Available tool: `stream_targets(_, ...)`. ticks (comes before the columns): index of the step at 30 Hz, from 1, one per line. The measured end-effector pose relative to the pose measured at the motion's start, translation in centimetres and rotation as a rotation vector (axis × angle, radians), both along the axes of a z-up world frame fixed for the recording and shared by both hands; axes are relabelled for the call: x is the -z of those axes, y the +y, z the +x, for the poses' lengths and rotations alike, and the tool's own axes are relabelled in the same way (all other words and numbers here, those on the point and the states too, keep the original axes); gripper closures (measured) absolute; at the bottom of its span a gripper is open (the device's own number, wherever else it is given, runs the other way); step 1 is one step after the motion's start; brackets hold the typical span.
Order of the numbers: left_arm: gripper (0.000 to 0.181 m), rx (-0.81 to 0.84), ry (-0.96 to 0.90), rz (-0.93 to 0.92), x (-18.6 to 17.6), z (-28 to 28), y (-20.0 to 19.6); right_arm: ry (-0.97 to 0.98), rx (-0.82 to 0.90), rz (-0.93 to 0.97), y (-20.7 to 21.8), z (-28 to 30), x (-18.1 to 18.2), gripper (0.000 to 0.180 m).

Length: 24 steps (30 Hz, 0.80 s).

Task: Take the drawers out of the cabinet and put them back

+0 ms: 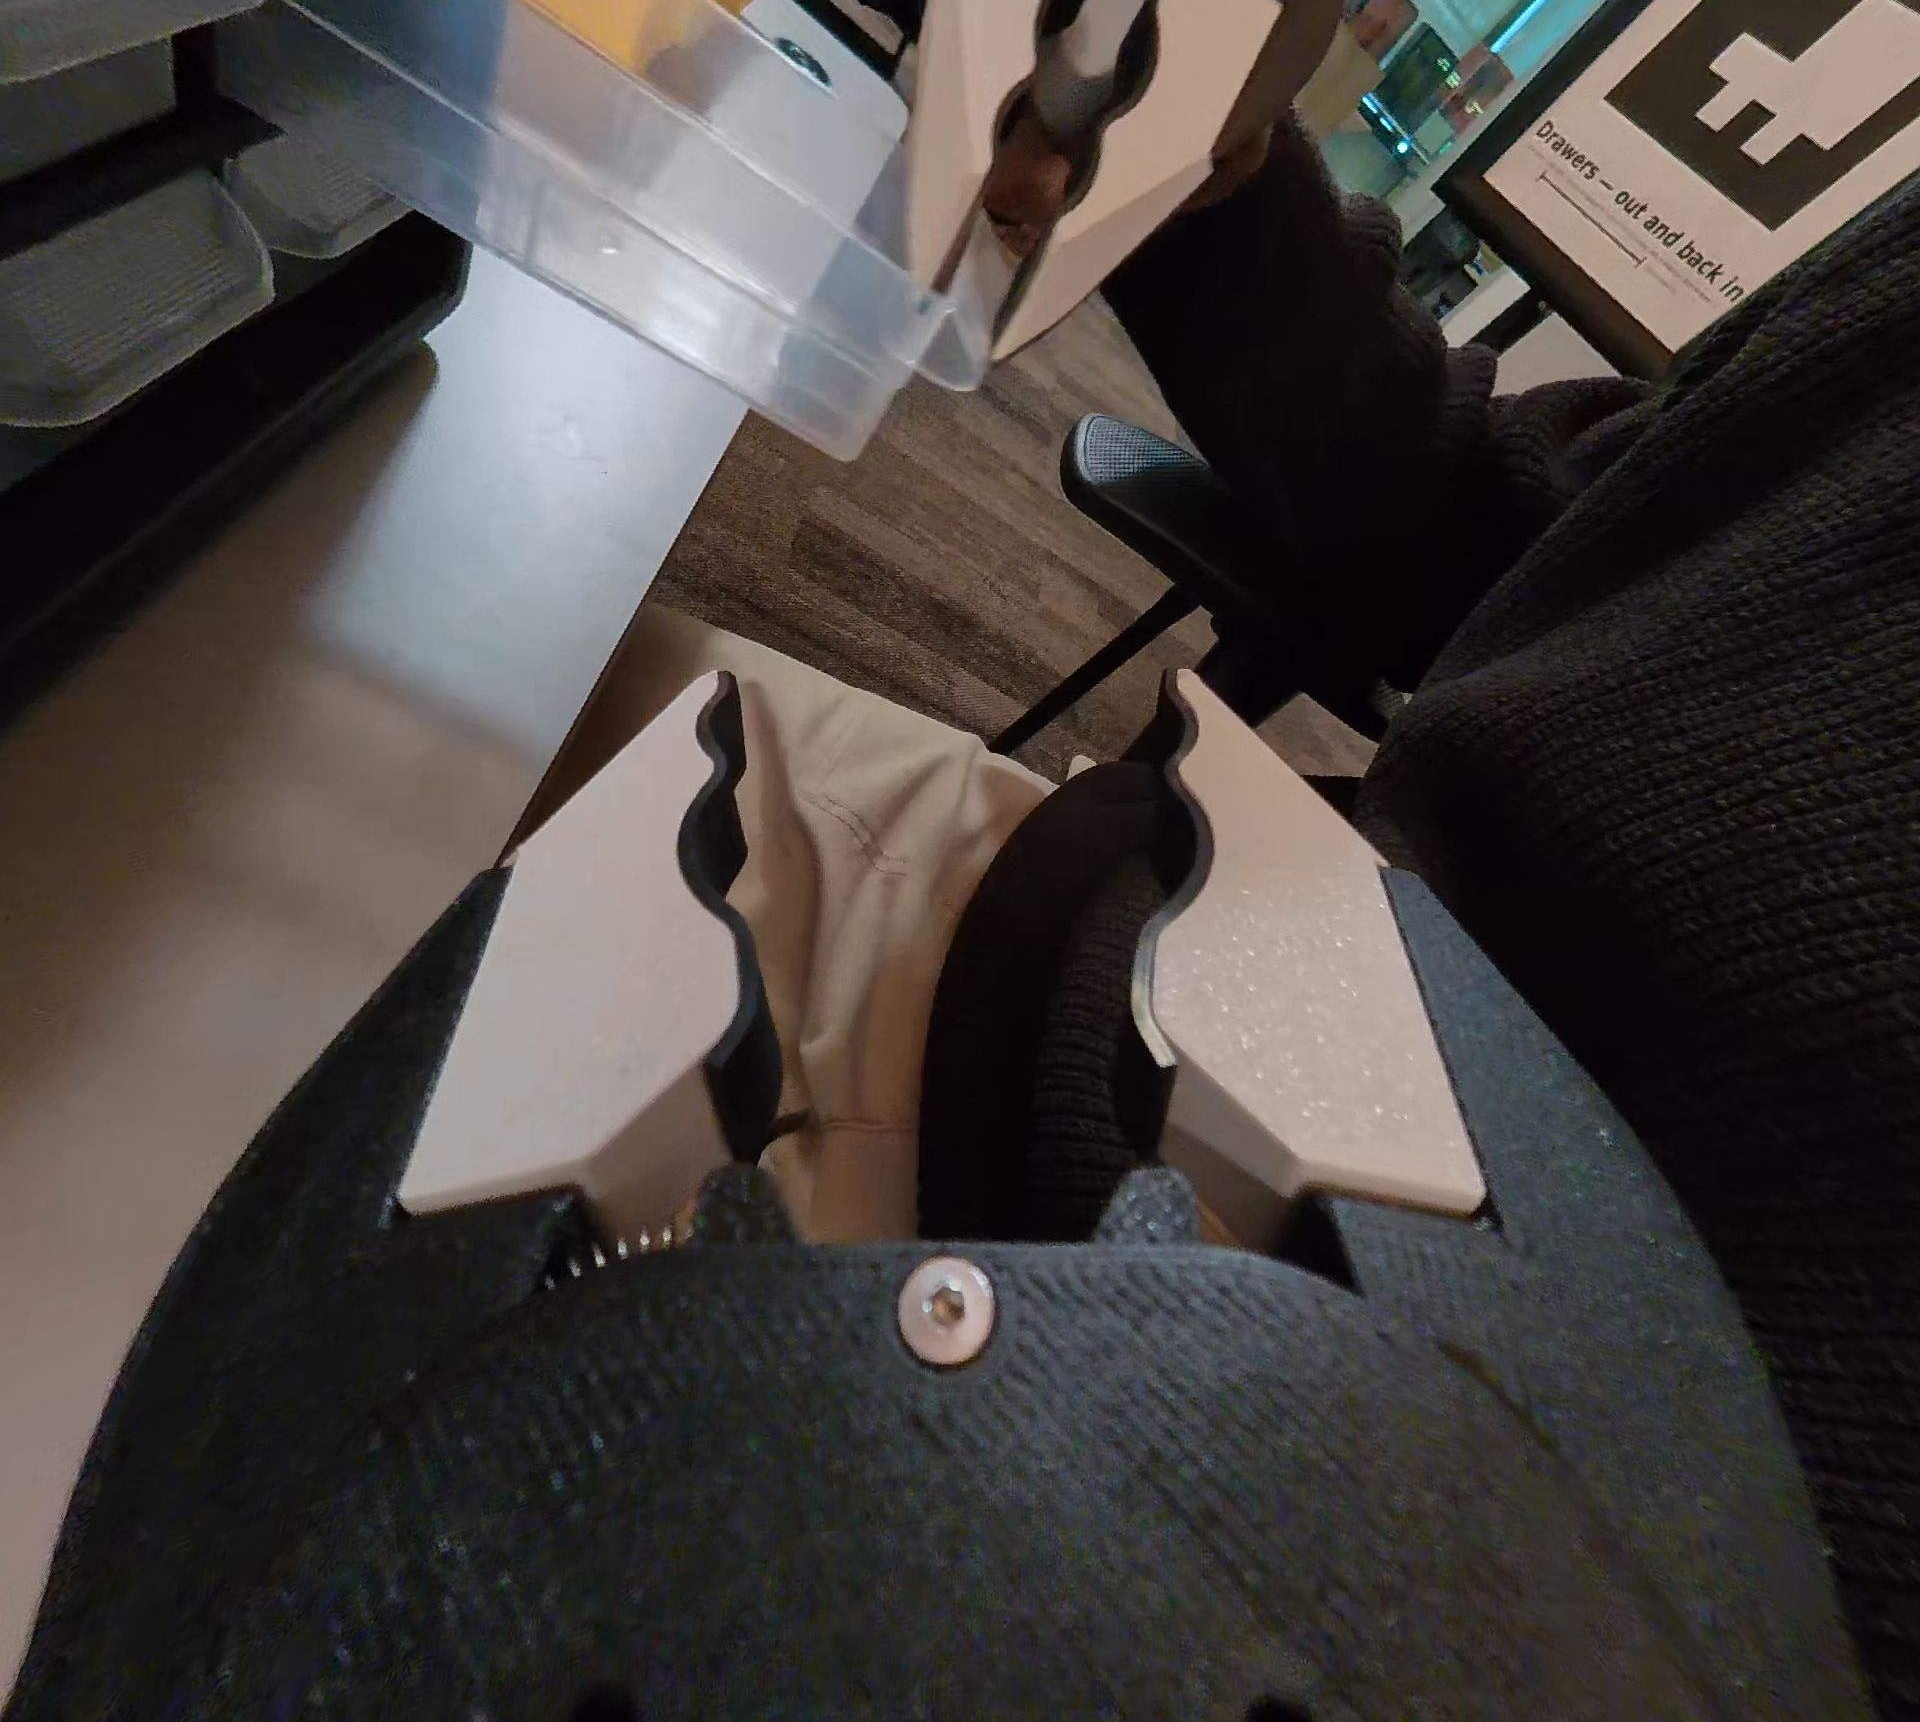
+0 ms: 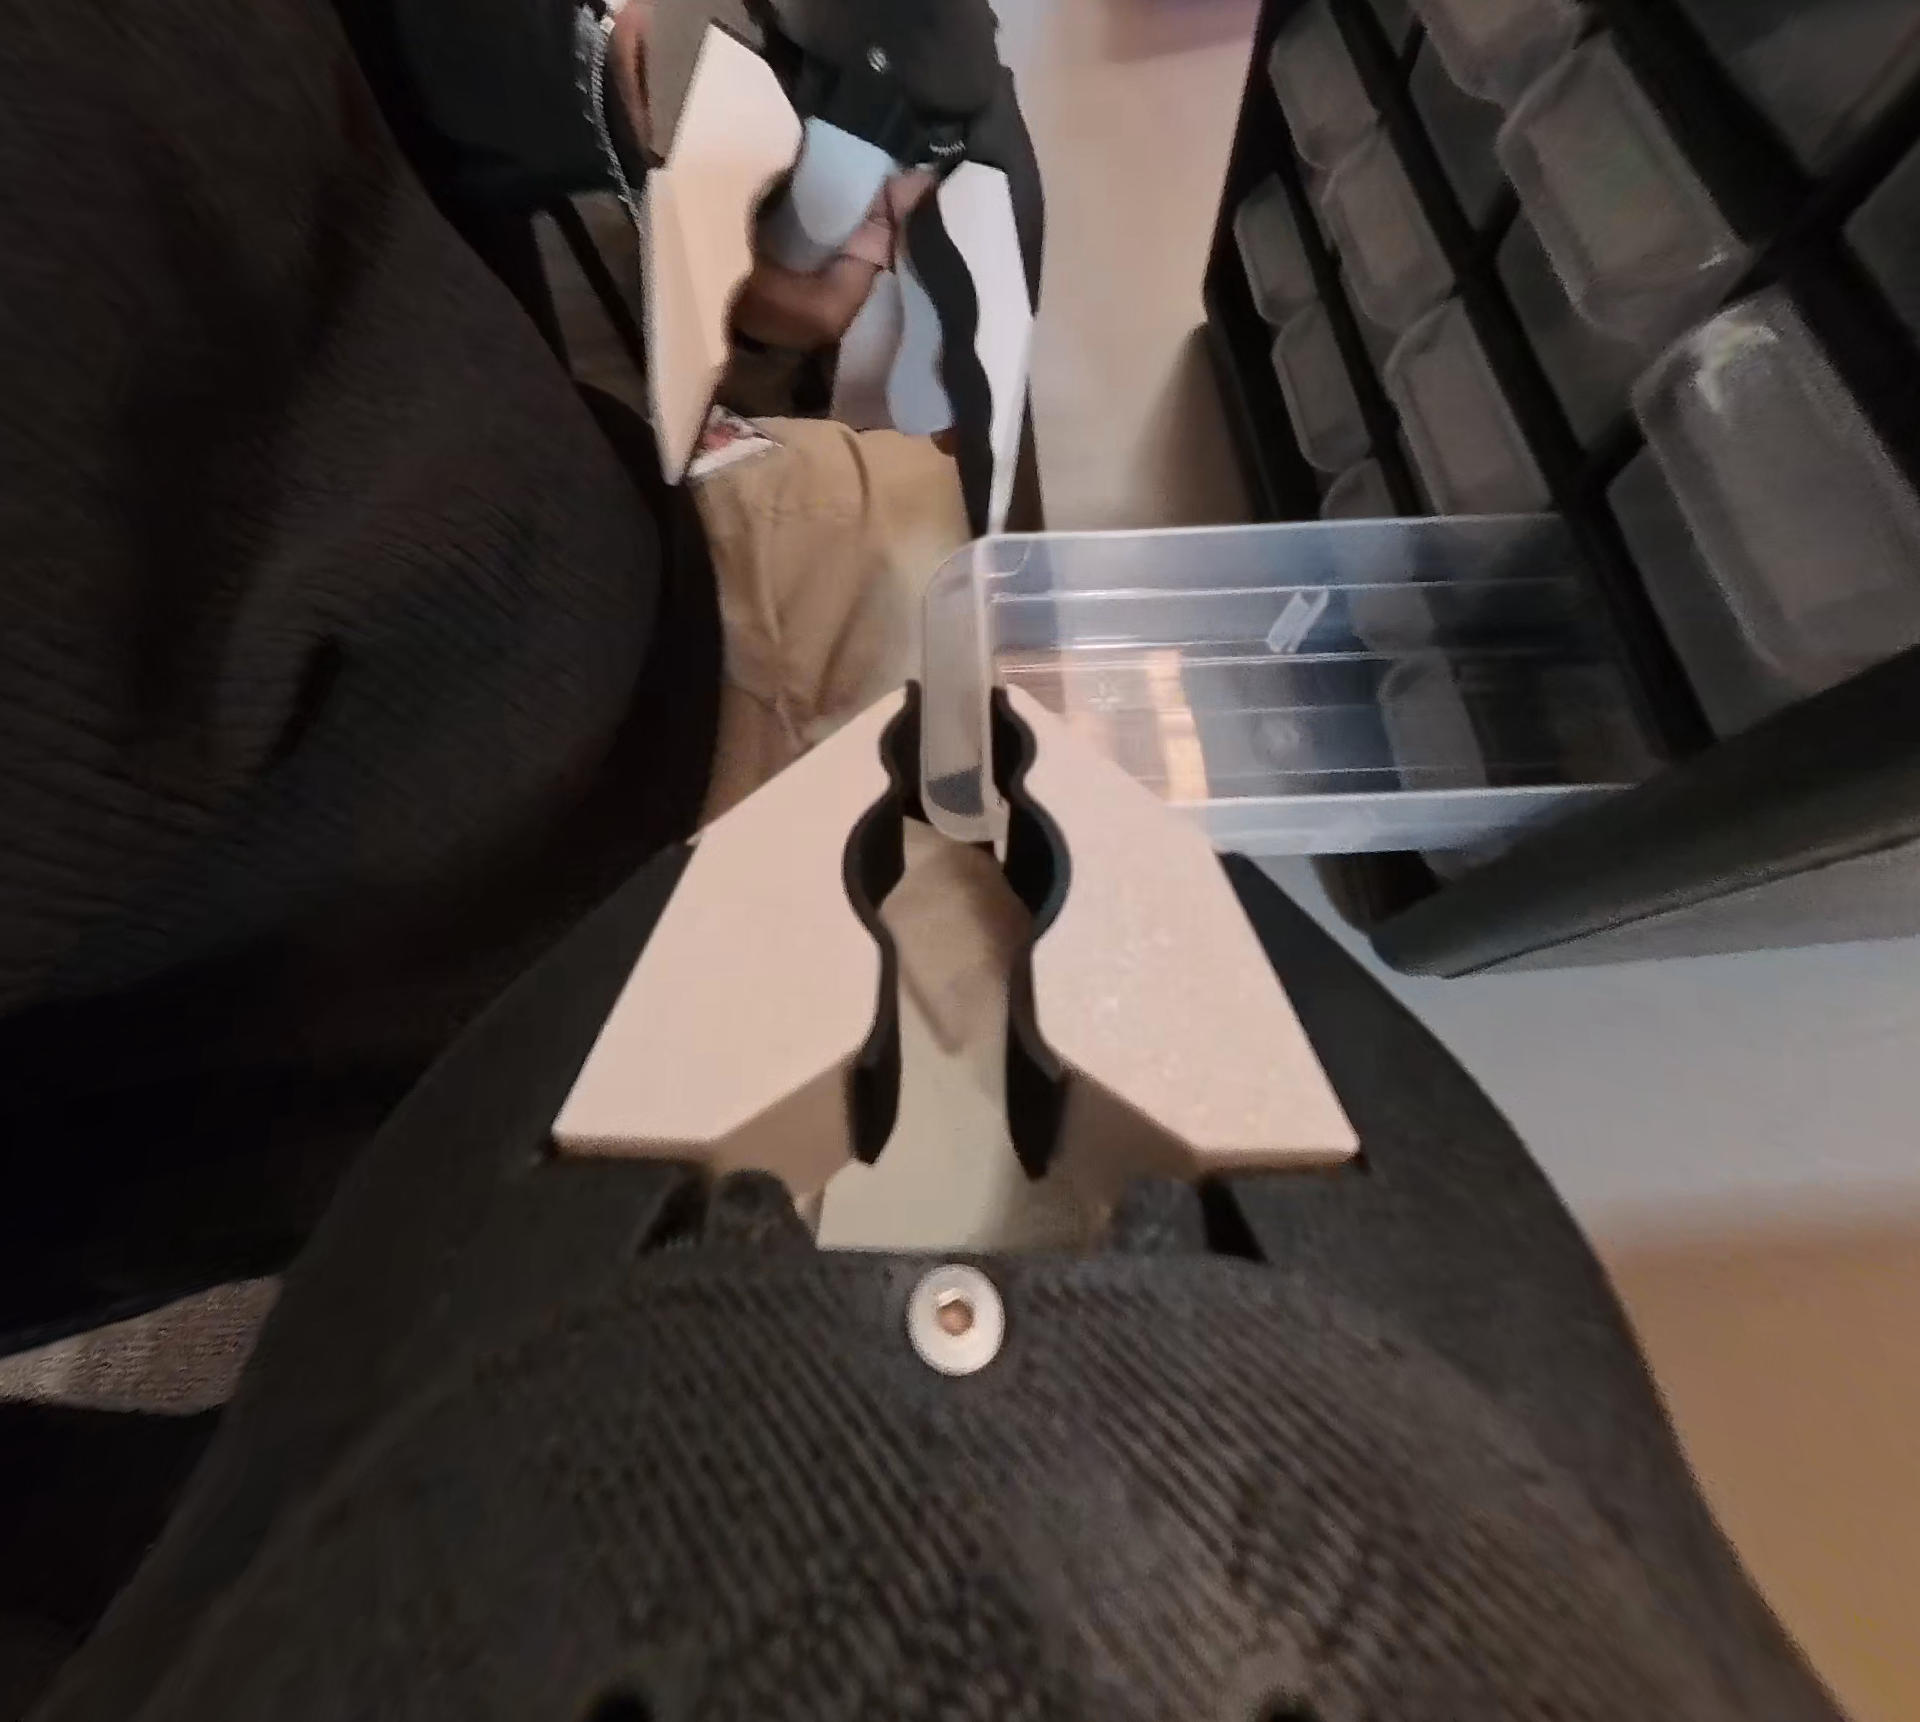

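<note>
The black cabinet [image 2: 1621, 384] fills the right wrist view from one to four o'clock, standing on the pale table [image 1: 312, 737]. One clear drawer [image 2: 1299, 685] juts well out, its front lip overhanging the table edge above grey carpet [image 1: 914, 550]. The right claw [image 2: 961, 737] is pinched tight on that lip. The left claw [image 1: 945, 706] gapes wide, empty, over the lap. A printed sign [image 1: 1714, 72] stands at two o'clock.
</note>
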State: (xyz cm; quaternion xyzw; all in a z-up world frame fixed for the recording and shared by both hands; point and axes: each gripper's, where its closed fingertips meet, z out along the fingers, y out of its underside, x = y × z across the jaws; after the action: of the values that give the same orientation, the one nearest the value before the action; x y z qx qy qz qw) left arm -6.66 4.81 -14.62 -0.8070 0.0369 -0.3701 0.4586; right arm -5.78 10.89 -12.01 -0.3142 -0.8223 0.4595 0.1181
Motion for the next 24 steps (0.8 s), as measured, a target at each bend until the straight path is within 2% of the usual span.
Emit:
stream_targets(4, 0.102, -0.003, -0.001, -0.001, 0.1, -0.1, 0.1, 0.038, 0.058, 0.085, 0.8, -1.5, 1.5, 0.168)
stream_targets(8, 0.102, -0.006, -0.014, -0.007, 0.4, -0.2, 0.1, 0.095, 0.101, 0.085, 0.9, -2.0, 1.4, 0.166)
stream_targets(11, 0.102, -0.009, -0.036, -0.007, 0.3, -0.2, 0.2, 0.155, 0.173, 0.125, 1.3, -2.2, 1.3, 0.161)
stream_targets(15, 0.102, -0.012, -0.040, -0.006, 0.4, -0.3, 0.2, 0.316, 0.359, 0.224, 3.6, -2.8, 0.3, 0.152)
stream_targets(18, 0.103, -0.010, -0.046, -0.010, 0.6, -0.3, 0.2, 0.367, 0.407, 0.166, 3.4, -2.3, -0.9, 0.142)
stream_targets(20, 0.103, -0.009, -0.050, -0.013, 0.7, -0.3, 0.2, 0.389, 0.388, 0.073, 2.3, -1.6, -1.8, 0.150)
stream_targets(22, 0.103, -0.008, -0.051, -0.015, 0.7, -0.3, 0.2, 0.382, 0.327, -0.010, 0.8, -0.7, -1.9, 0.174)
stream_targets(24, 0.103, -0.007, -0.055, -0.017, 0.8, -0.3, 0.3, 0.336, 0.302, -0.031, 0.2, -0.5, -0.9, 0.180)
